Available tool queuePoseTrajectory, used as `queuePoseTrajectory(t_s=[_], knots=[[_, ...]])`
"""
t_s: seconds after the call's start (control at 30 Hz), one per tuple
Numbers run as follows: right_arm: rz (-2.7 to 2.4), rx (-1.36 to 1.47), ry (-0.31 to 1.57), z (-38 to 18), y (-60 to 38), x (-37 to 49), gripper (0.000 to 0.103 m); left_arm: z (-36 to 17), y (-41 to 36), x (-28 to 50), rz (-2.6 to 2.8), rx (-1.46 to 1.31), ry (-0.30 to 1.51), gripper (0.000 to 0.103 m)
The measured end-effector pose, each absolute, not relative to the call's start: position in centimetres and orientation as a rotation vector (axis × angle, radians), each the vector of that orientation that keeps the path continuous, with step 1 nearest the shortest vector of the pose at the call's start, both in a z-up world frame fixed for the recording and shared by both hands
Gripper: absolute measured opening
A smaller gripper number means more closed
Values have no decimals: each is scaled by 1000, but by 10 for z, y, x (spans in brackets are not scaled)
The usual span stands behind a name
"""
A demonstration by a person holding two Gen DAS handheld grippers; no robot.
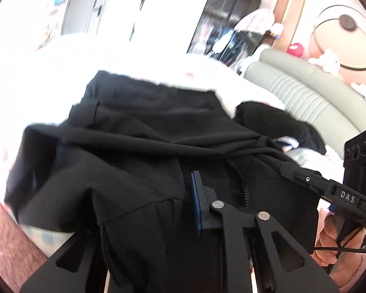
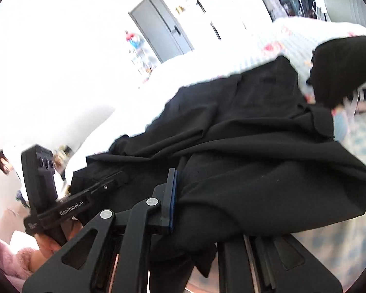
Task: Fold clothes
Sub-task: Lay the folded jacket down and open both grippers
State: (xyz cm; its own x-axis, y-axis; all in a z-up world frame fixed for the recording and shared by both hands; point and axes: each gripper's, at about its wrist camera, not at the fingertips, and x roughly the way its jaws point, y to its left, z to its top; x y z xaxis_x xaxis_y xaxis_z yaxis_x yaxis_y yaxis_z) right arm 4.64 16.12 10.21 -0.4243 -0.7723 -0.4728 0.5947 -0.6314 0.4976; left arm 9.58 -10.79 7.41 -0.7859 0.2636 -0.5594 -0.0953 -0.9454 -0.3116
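Note:
A black garment with a zipper hangs in folds above the bed, stretched between both grippers. My left gripper is shut on its near edge. One blue pad shows; the other finger is buried under cloth. In the left wrist view, the right gripper pinches the same edge further right, held by a hand. In the right wrist view, the black garment drapes over my right gripper, which is shut on it with one finger covered. At the left, the left gripper bites the cloth.
The bed has a white flowered cover. A second dark garment lies in a heap on it near the grey padded headboard. A dark wardrobe stands behind. Bare skin of the person is at the lower left.

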Motion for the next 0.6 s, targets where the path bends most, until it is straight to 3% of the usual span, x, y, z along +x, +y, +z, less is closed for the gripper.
queuePoseTrajectory(t_s=[0.17,0.33,0.5,0.6], knots=[[-2105,817,-336,119,176,54,10,85,-91,102,2717,-924,-341,15],[-2069,878,-340,111,192,87,10,82,-107,130,2633,-1014,-409,15],[-1998,1054,-330,65,195,84,13,63,-140,138,2482,-1155,-528,17],[-1957,1077,-276,49,182,78,14,62,-136,128,2465,-1201,-477,17]])
